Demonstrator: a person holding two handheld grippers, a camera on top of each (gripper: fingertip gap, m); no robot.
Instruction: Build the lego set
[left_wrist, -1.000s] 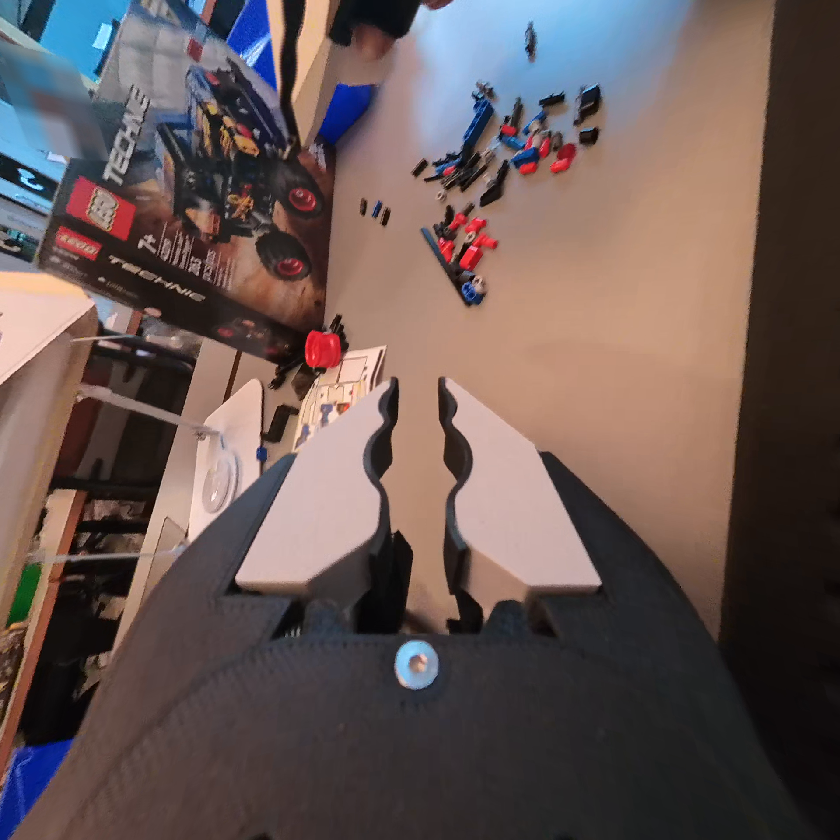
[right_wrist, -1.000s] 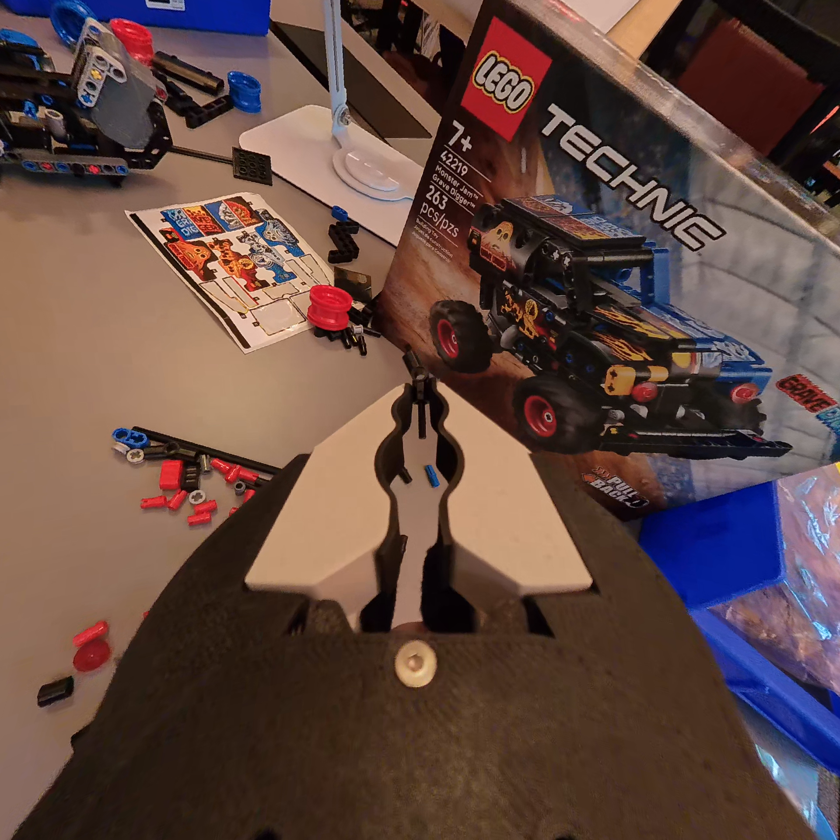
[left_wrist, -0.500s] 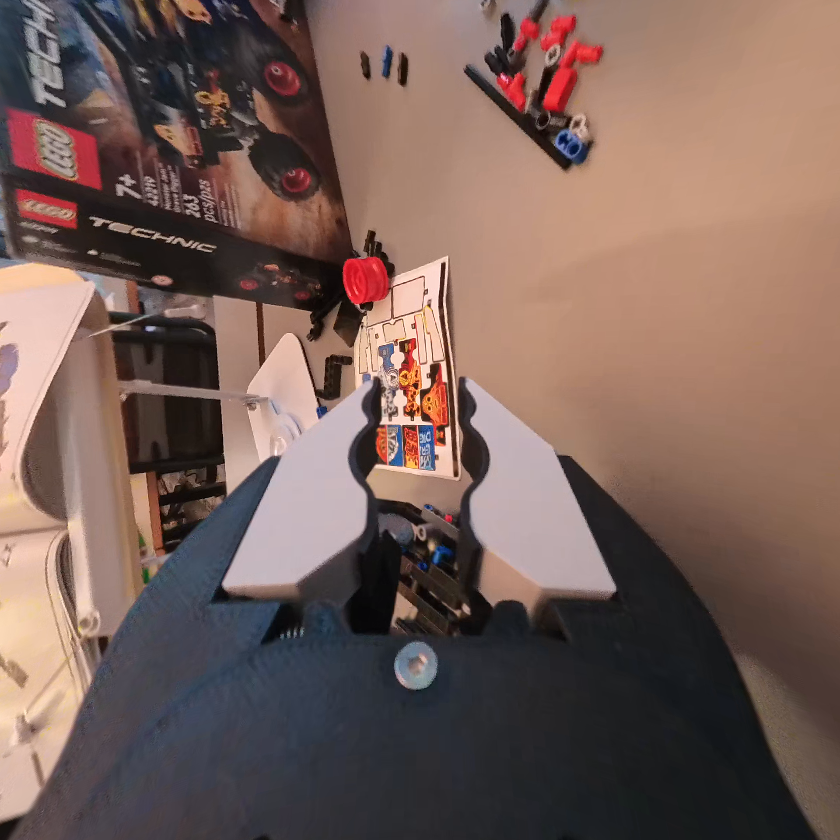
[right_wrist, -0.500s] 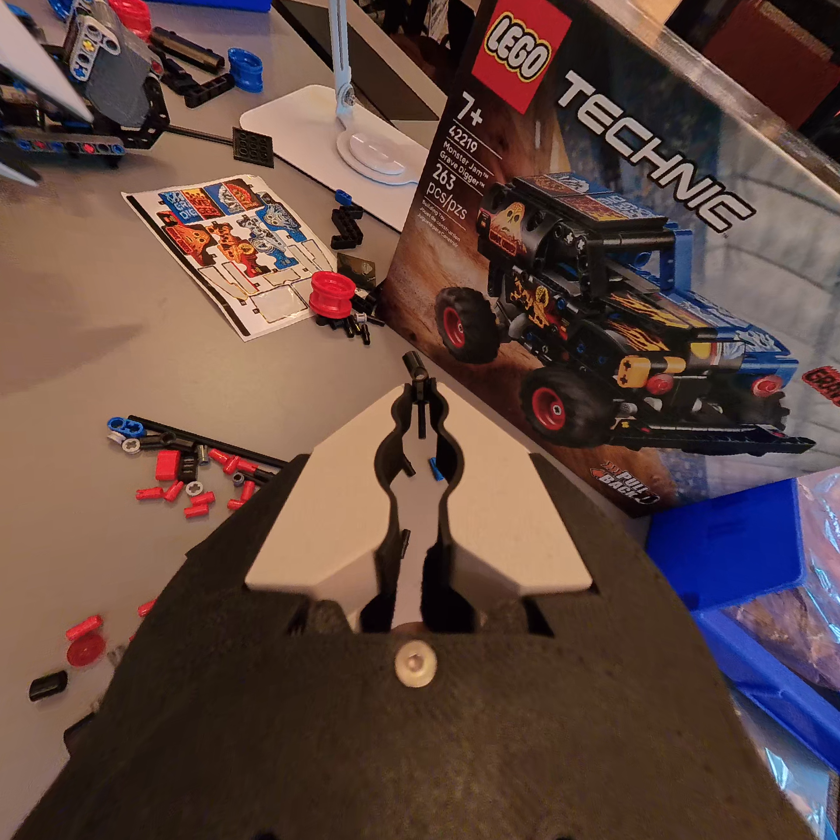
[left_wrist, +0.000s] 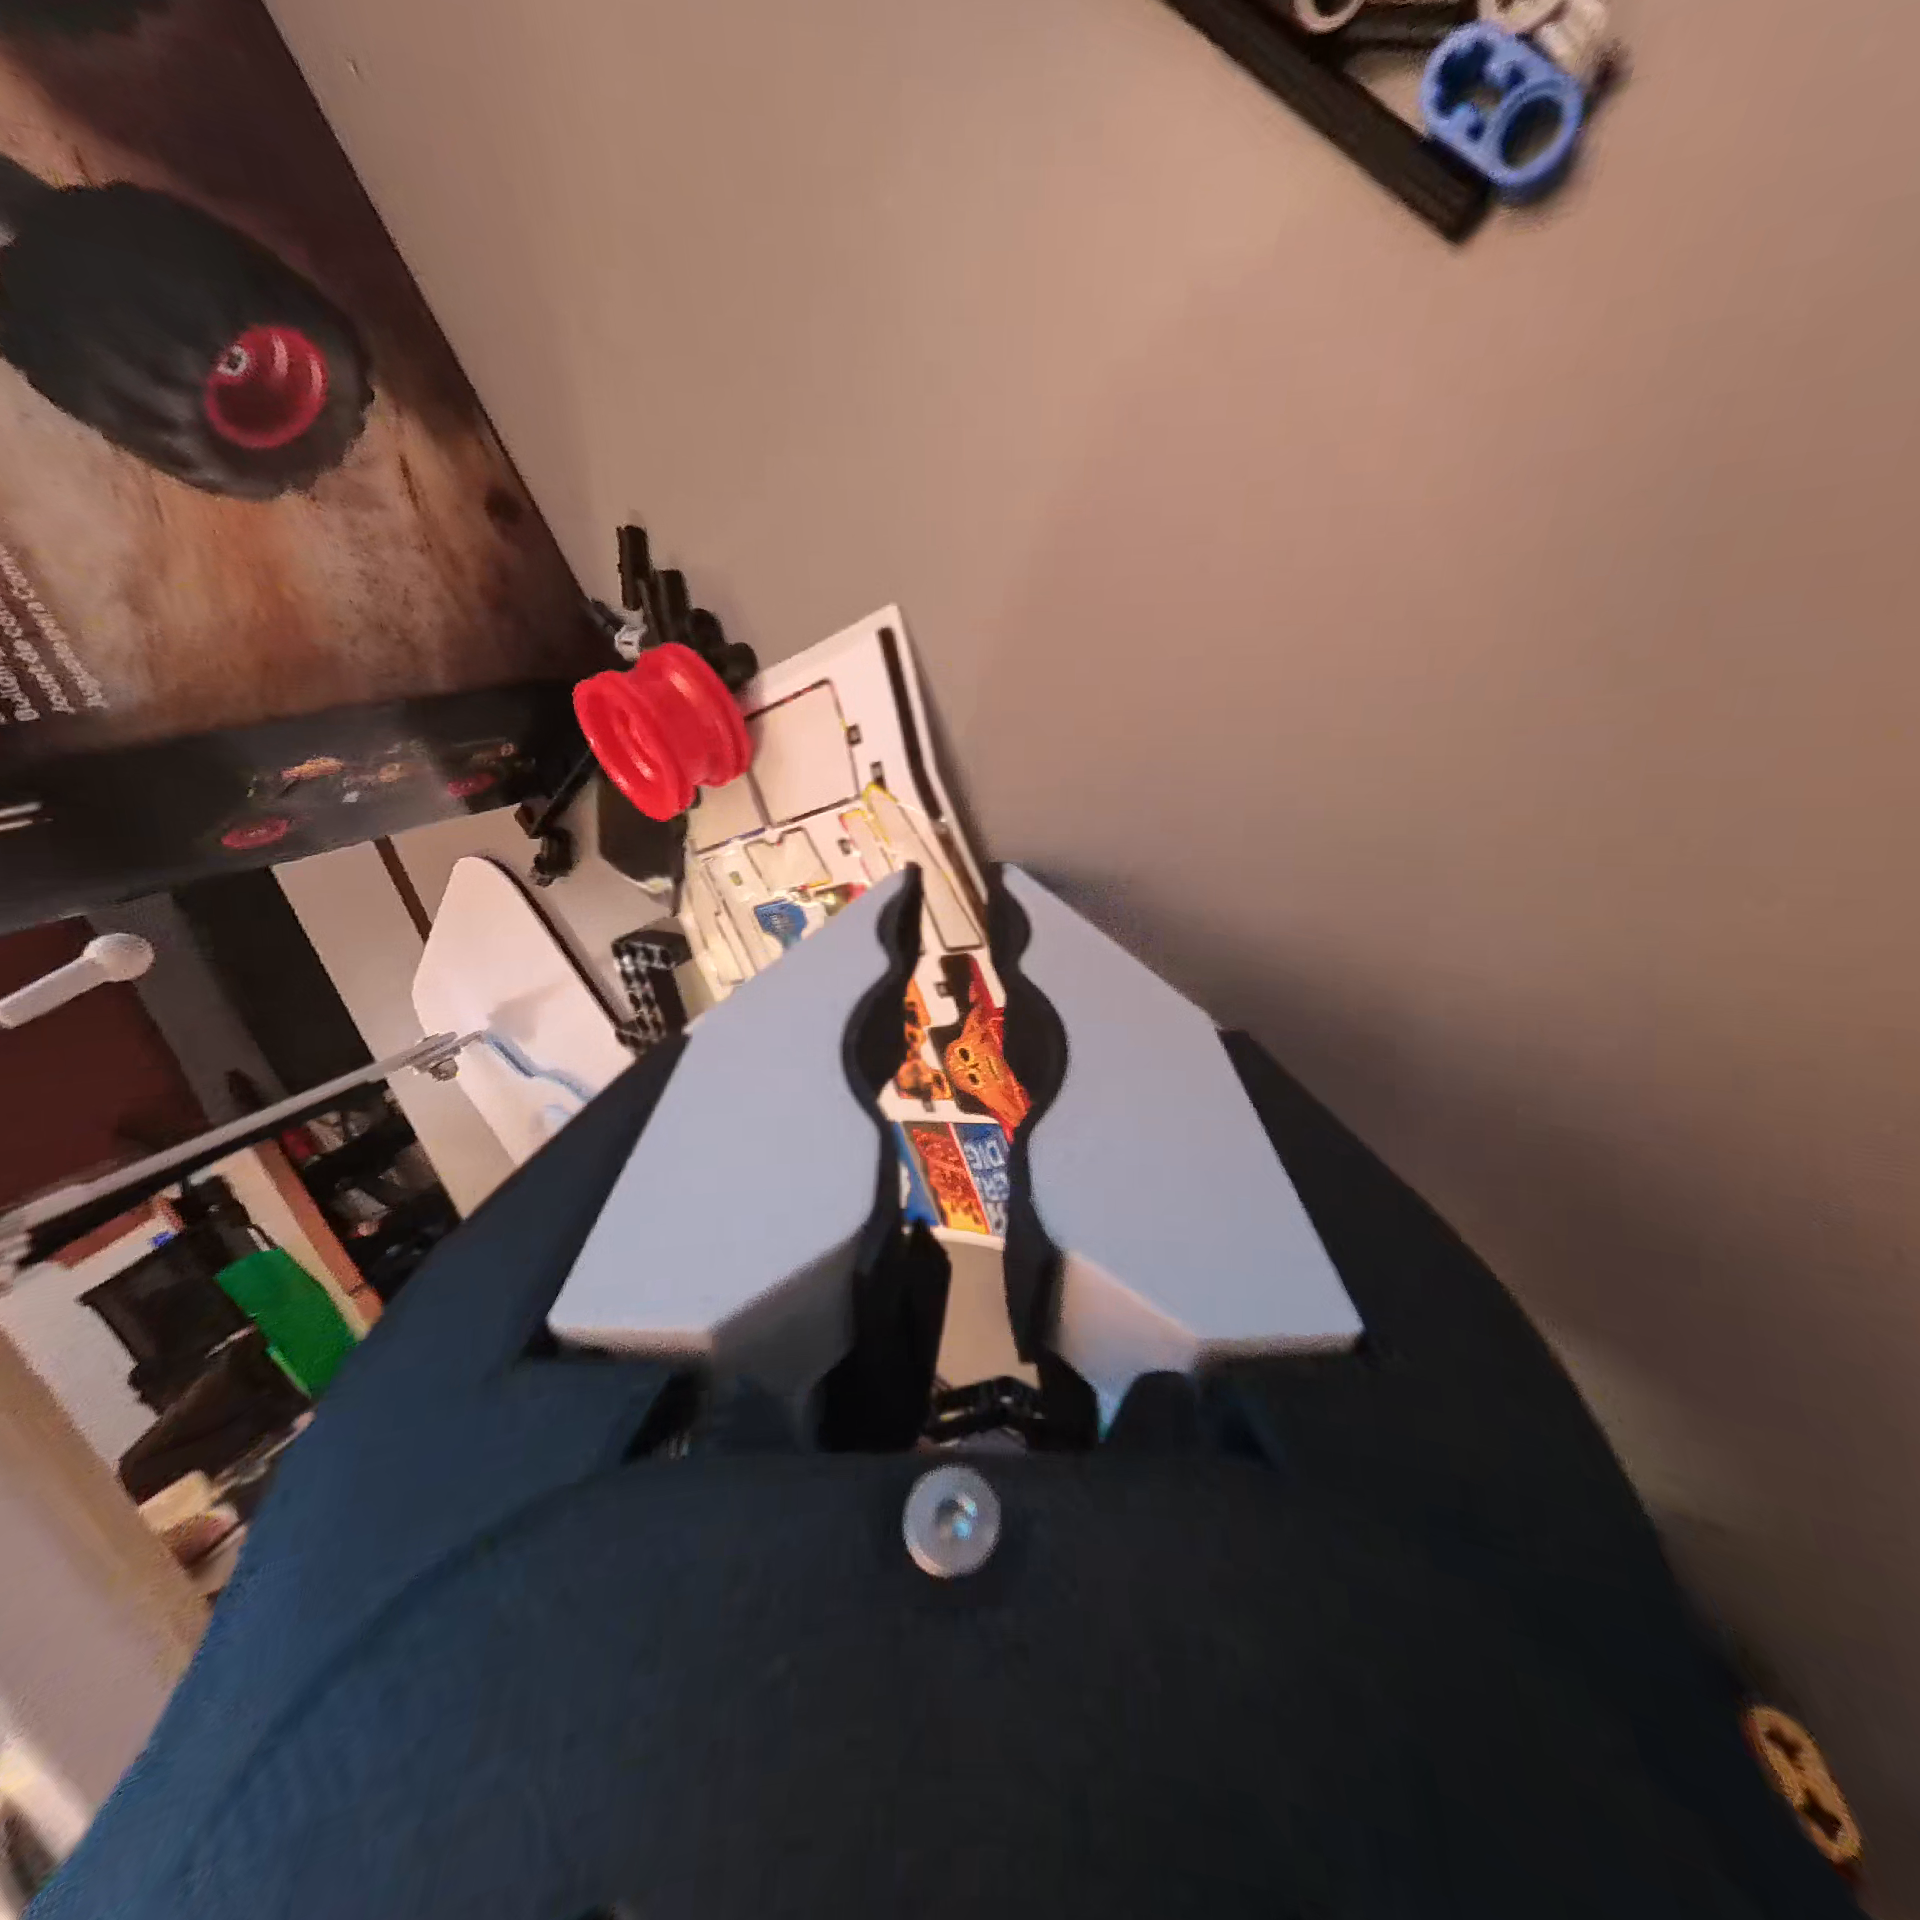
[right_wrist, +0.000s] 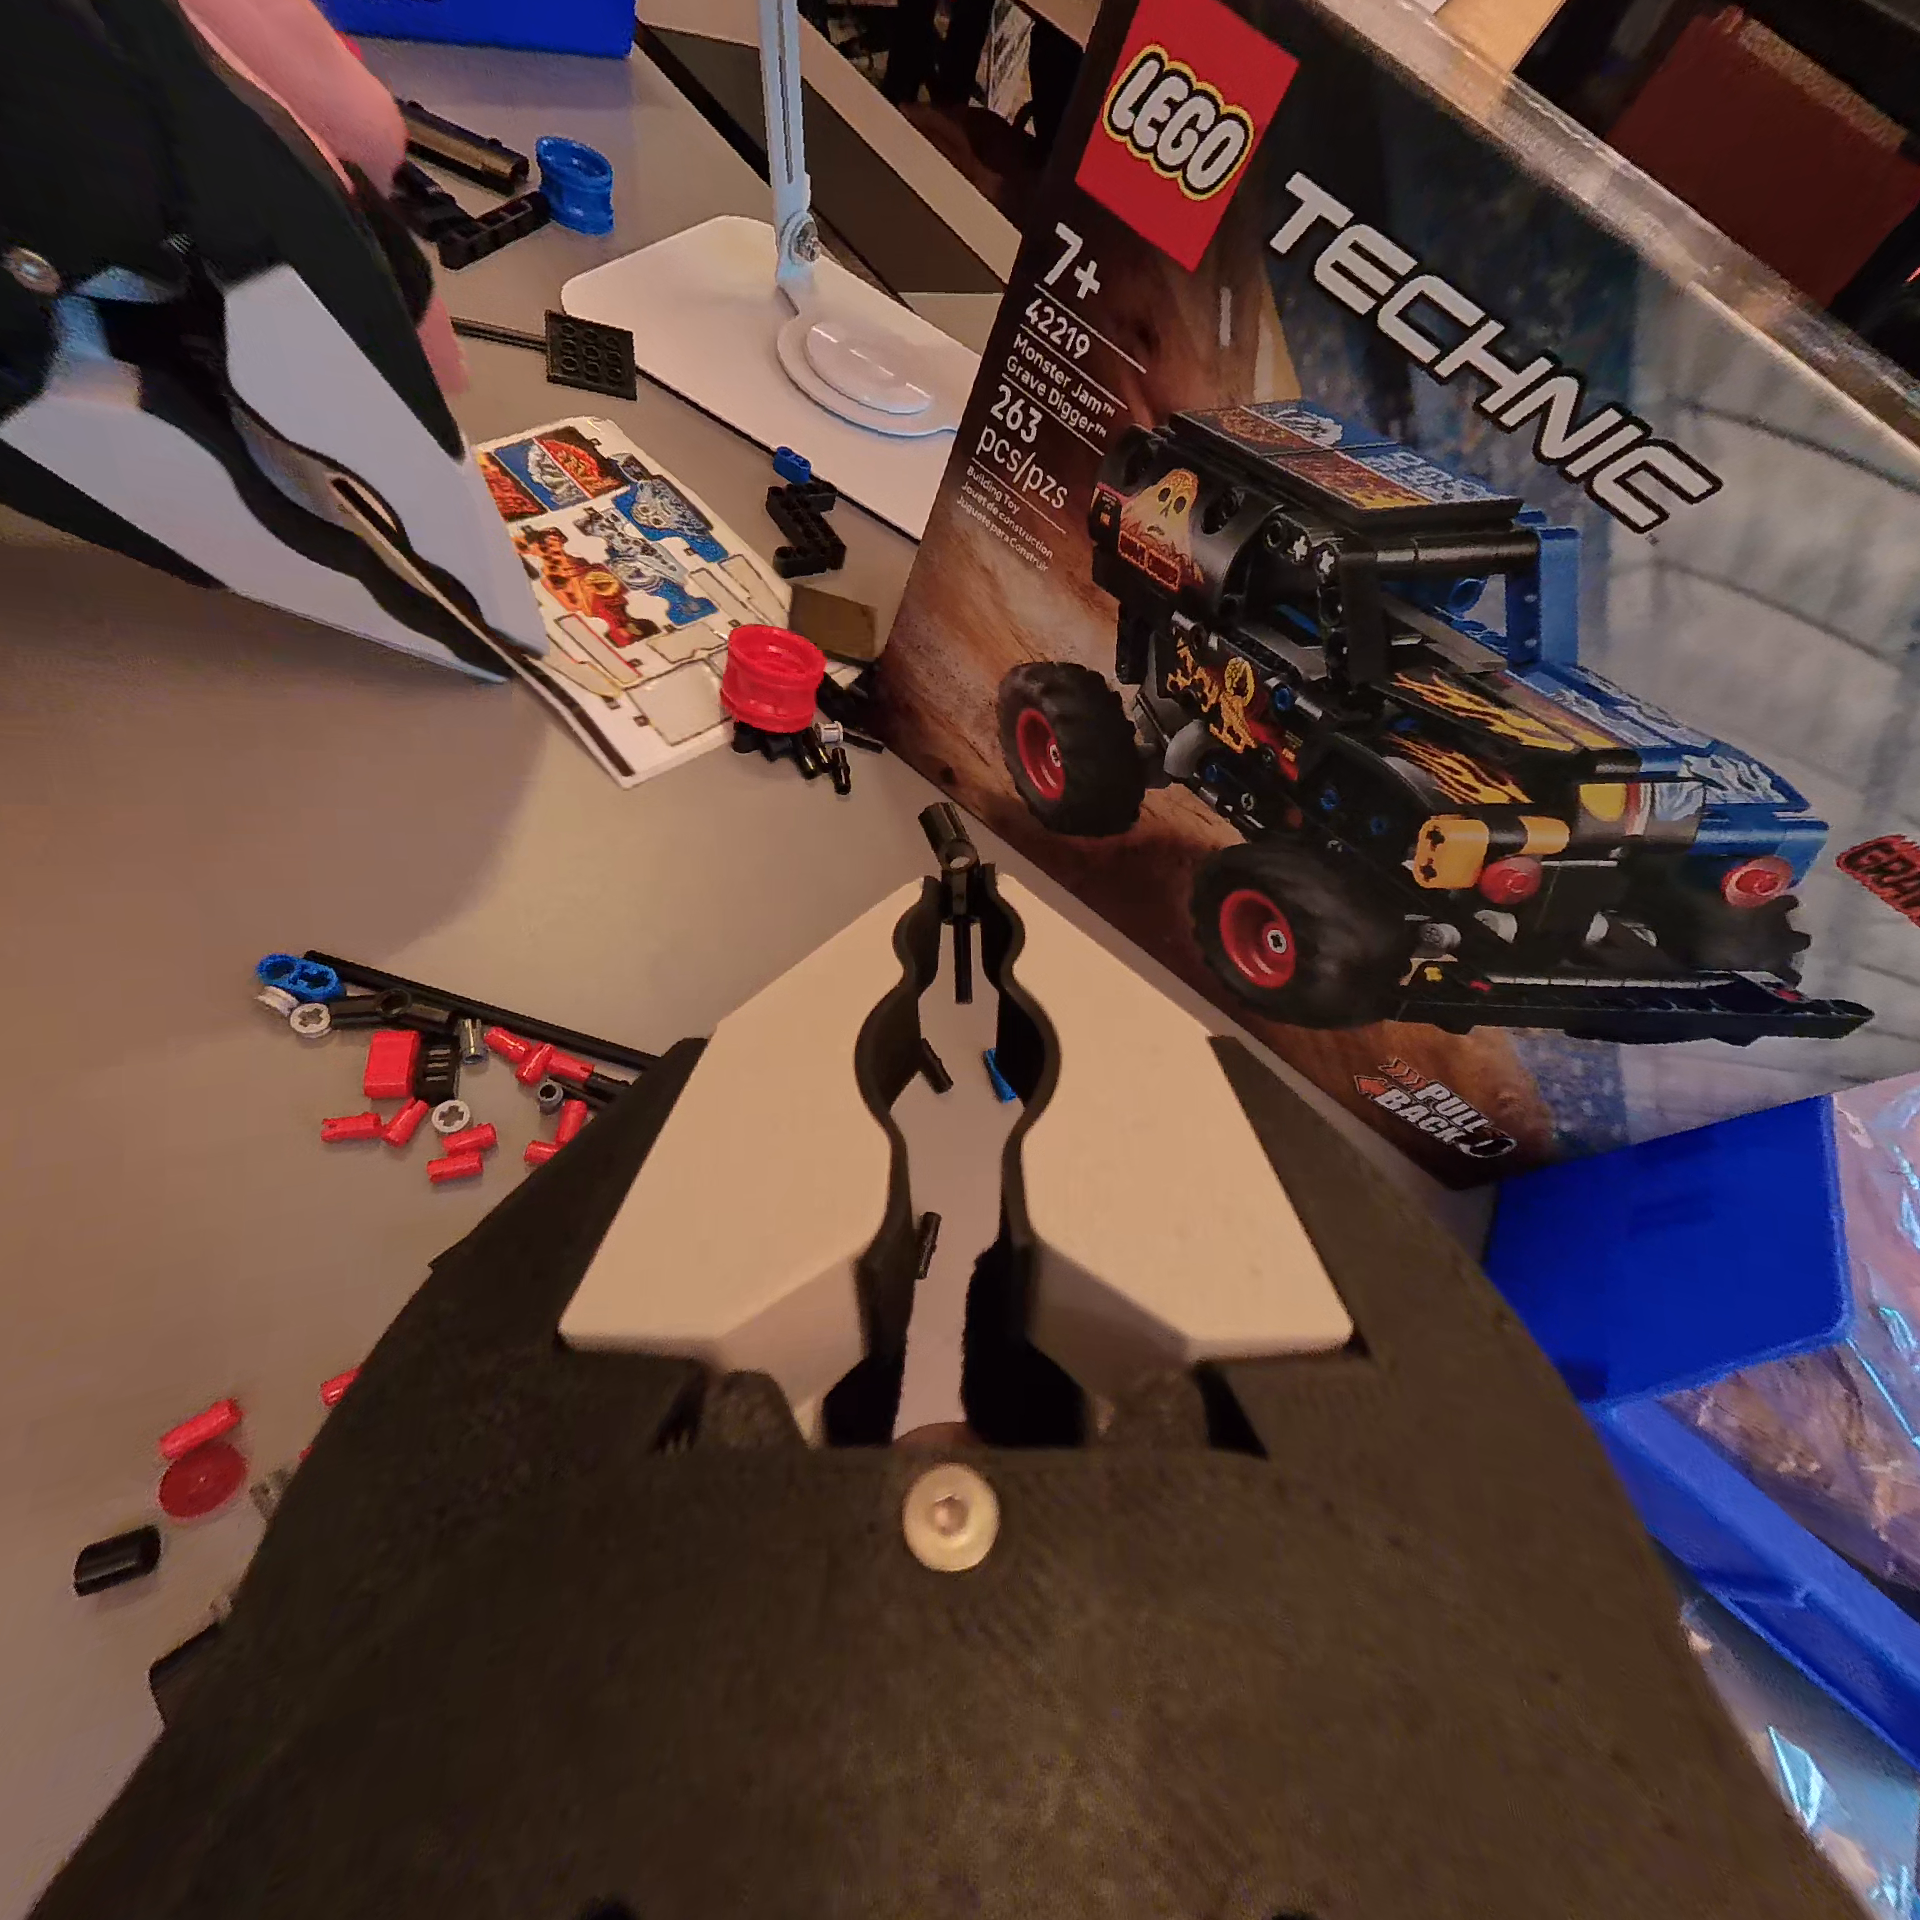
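My right gripper (right_wrist: 961, 894) is shut on a small black pin connector (right_wrist: 948, 836) and holds it above the grey table in front of the set's box (right_wrist: 1351, 623). My left gripper (left_wrist: 958, 878) hovers low over the sticker sheet (left_wrist: 821, 748) with its jaws a narrow gap apart and nothing between them. In the right wrist view its tips (right_wrist: 499, 655) are at the near edge of the sheet (right_wrist: 644, 582). A red wheel hub (left_wrist: 660, 743) lies on the sheet's far end by the box, also in the right wrist view (right_wrist: 771, 677).
Small red, black and blue parts (right_wrist: 447, 1081) lie scattered at the left front, with a blue connector (left_wrist: 1501, 114) on a black beam. A white lamp base (right_wrist: 748, 301) stands behind the sheet. Blue bins (right_wrist: 1662, 1247) are on the right. A hand (right_wrist: 312, 73) holds the left gripper.
My left gripper has moved down to the sticker sheet and its jaws have narrowed; it now shows in the right wrist view. The right gripper still holds the black piece, nearly unmoved.
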